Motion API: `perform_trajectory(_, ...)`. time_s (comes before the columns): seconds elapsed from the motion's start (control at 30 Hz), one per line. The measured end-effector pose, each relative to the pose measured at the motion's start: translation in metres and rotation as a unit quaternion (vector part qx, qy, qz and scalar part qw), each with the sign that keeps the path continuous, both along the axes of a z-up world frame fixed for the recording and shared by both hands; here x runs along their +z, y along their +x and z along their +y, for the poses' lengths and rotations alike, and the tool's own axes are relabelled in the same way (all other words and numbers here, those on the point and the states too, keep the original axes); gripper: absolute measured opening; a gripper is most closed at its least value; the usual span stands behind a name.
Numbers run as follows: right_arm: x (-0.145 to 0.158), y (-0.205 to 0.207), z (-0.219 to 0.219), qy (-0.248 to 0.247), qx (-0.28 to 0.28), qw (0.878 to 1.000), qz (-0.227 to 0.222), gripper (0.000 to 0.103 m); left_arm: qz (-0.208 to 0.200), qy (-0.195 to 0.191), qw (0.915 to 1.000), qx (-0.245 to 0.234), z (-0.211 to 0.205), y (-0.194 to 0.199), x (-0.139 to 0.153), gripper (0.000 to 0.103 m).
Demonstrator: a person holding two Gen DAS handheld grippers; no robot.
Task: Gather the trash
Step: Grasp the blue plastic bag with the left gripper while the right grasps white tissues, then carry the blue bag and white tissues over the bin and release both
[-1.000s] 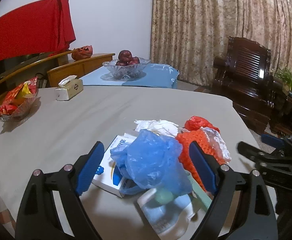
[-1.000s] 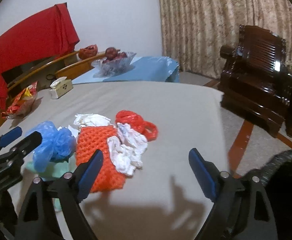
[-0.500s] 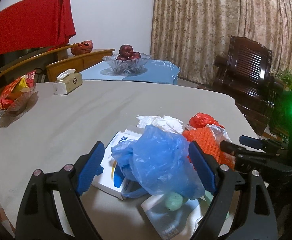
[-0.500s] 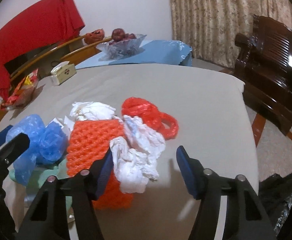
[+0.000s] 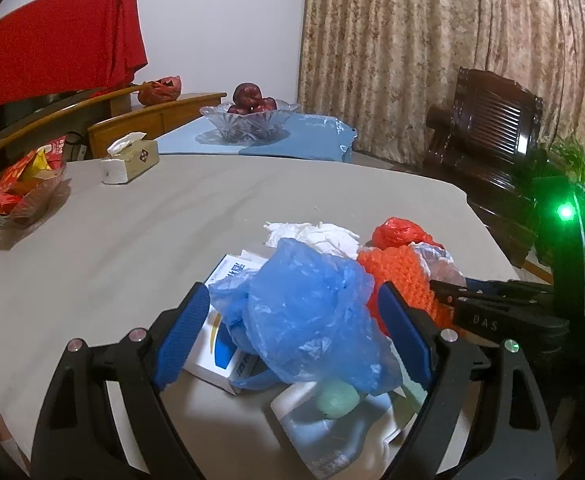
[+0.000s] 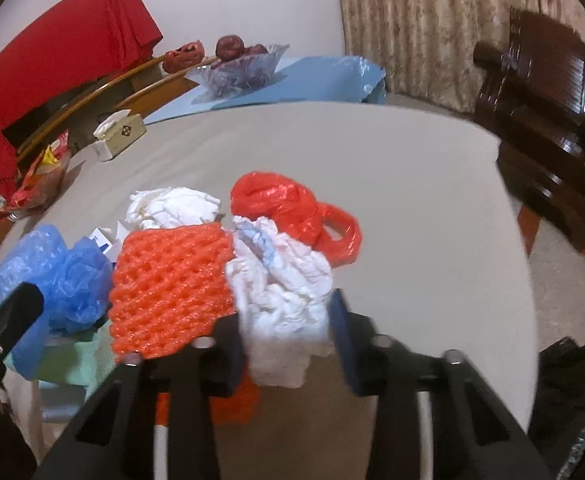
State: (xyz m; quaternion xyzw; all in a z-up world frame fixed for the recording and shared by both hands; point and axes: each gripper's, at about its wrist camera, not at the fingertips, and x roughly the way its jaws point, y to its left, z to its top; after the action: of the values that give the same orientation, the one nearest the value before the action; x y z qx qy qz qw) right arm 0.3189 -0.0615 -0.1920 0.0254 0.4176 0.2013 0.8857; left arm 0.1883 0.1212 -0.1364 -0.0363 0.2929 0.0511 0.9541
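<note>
A heap of trash lies on the grey table [image 5: 132, 240]. My left gripper [image 5: 292, 336] stands open, its blue pads flanking a crumpled blue plastic bag [image 5: 308, 312] that rests on a white-and-blue box [image 5: 220, 344] and a pale jug [image 5: 332, 412]. My right gripper [image 6: 286, 320] is closing, and its pads press on both sides of a crumpled white plastic wad [image 6: 280, 280]. Beside the wad lie an orange foam net [image 6: 168, 288], a red plastic bag [image 6: 288, 204] and a white tissue wad [image 6: 172, 208].
At the table's far left stand a tissue box [image 5: 130, 156] and a bowl of snack packets [image 5: 16, 192]. A glass fruit bowl [image 5: 252, 116] sits on a blue-covered table behind. A dark wooden chair [image 5: 488, 128] stands right; something black [image 6: 572, 400] lies below the table edge.
My right gripper has moved forward and down over the white wad, and its jaws have gone from wide open to closed around it. My left gripper has stayed put, open around the blue bag.
</note>
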Motion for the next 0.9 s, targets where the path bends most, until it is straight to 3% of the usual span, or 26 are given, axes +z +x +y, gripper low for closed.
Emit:
perform_trajectory(0.13,0.002,-0.004,-0.007,0.022,0.007,1.000,0.002,0.019,0.004,-0.001,1.0000,-0.002,-0.003,-0.002,-0.001,0.076)
perform_trajectory(0.43,0.035,-0.045,-0.024,0.004,-0.016,0.998,-0.067,0.019,0.007,-0.001,1.0000,-0.005,-0.005,-0.003,-0.003,0.062)
perform_trajectory(0.5,0.039,-0.052,-0.025,-0.002,-0.015,0.997,-0.072,0.019,0.007,-0.001,0.9999,-0.007,-0.006,-0.003,-0.004,0.043)
perform_trajectory(0.7,0.049,-0.069,-0.028,-0.014,-0.010,0.996,-0.086,0.019,-0.006,0.002,0.9999,-0.014,-0.008,-0.007,0.004,0.007)
perform_trajectory(0.77,0.054,-0.074,-0.030,-0.011,-0.011,0.996,-0.091,0.019,-0.012,-0.003,0.9998,-0.018,-0.007,-0.010,0.007,0.000)
perform_trajectory(0.9,0.066,-0.083,-0.035,-0.007,-0.013,0.994,-0.104,0.019,-0.028,0.000,0.9994,-0.022,-0.012,-0.016,0.017,0.000)
